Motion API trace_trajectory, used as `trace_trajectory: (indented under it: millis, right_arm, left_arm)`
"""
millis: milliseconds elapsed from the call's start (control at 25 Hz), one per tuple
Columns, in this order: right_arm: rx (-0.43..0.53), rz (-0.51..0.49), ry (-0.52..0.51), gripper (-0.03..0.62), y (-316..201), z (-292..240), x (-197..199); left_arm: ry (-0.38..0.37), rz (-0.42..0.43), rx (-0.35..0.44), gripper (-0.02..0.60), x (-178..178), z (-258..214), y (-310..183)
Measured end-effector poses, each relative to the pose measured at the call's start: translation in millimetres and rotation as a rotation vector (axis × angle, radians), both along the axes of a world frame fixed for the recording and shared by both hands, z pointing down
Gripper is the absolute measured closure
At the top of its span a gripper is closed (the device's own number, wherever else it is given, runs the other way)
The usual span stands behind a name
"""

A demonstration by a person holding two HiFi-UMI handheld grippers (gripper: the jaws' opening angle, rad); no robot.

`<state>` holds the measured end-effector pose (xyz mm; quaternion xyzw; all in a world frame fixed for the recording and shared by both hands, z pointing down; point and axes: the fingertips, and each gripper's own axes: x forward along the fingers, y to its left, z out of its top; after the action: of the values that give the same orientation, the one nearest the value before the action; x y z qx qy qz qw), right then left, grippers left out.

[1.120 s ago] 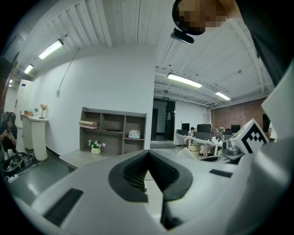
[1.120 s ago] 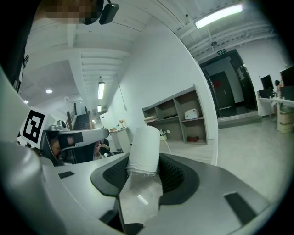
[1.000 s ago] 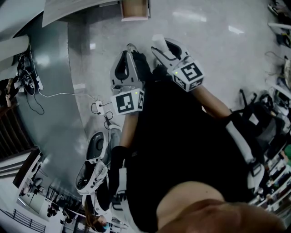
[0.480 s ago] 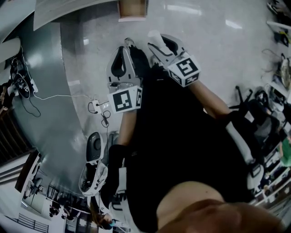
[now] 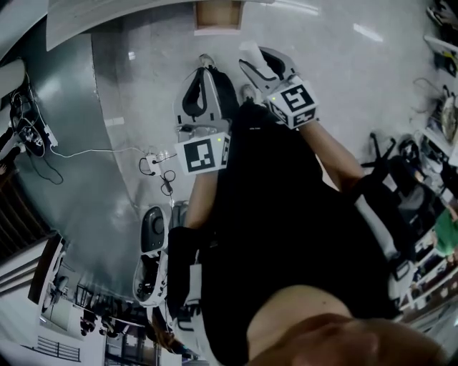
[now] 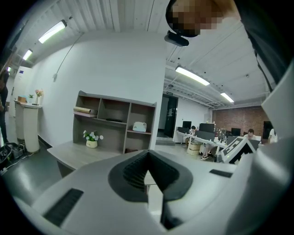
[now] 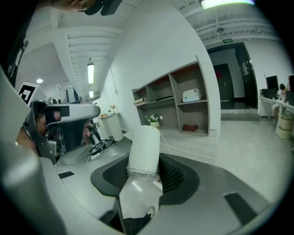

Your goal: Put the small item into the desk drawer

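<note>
Right gripper (image 5: pixel 259 63): jaws clamped on the small item (image 7: pixel 143 153), a white cylinder whose far end sticks out past the jaw tips. In the head view the item shows as a white stub at that gripper's tip, in the air above the pale floor (image 5: pixel 343 64) and not over the desk.

Left gripper (image 5: pixel 205 71): jaws pressed together with nothing between them. It's held just beside the right gripper, in front of the person's dark torso (image 5: pixel 286 214).

The grey desk (image 5: pixel 71 179) curves along the left of the head view. A power strip (image 5: pixel 152 163) with a white cable (image 5: pixel 86 150) sits near the desk's right edge.

The brown box shape (image 5: pixel 217 14) at the top edge of the head view might be the drawer. The view is too distorted to be sure, so I can't tell whether it's open.

The left gripper view shows a grey shelf unit (image 6: pixel 115 121) against the wall, with a small flower pot (image 6: pixel 92 140) on the desk top just in front of the unit's left end.
</note>
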<state>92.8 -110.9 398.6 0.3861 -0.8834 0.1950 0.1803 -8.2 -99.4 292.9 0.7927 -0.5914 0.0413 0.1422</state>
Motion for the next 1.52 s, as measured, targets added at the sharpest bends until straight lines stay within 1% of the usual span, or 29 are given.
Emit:
trace_trajectory:
  millis: [200, 400, 600, 800, 1000, 1240, 1520]
  right_arm:
    - [-0.028, 0.007, 0.027, 0.419, -37, 36, -15]
    - [-0.080, 0.006, 0.035, 0.419, -76, 74, -42]
    - [-0.108, -0.015, 0.088, 0.419, -107, 119, -59]
    - [-0.133, -0.039, 0.146, 0.419, -139, 175, -87]
    - [-0.157, -0.065, 0.213, 0.419, -162, 231, -94]
    - [-0.177, -0.102, 0.293, 0.419, -182, 302, -112]
    - [-0.187, -0.134, 0.395, 0.419, -199, 356, -108]
  left_arm:
    - [0.003, 0.006, -0.020, 0.591, -18, 21, -40]
    - [-0.001, 0.003, -0.044, 0.591, -44, 48, -85]
    - [0.015, 0.010, -0.075, 0.591, -60, 73, -120]
    - [0.024, 0.030, -0.109, 0.591, -82, 110, -153]
    - [0.027, 0.025, -0.140, 0.591, -91, 143, -174]
    - [0.039, 0.016, -0.157, 0.591, -112, 184, -195]
    - [0.053, 0.033, -0.183, 0.591, -108, 210, -206]
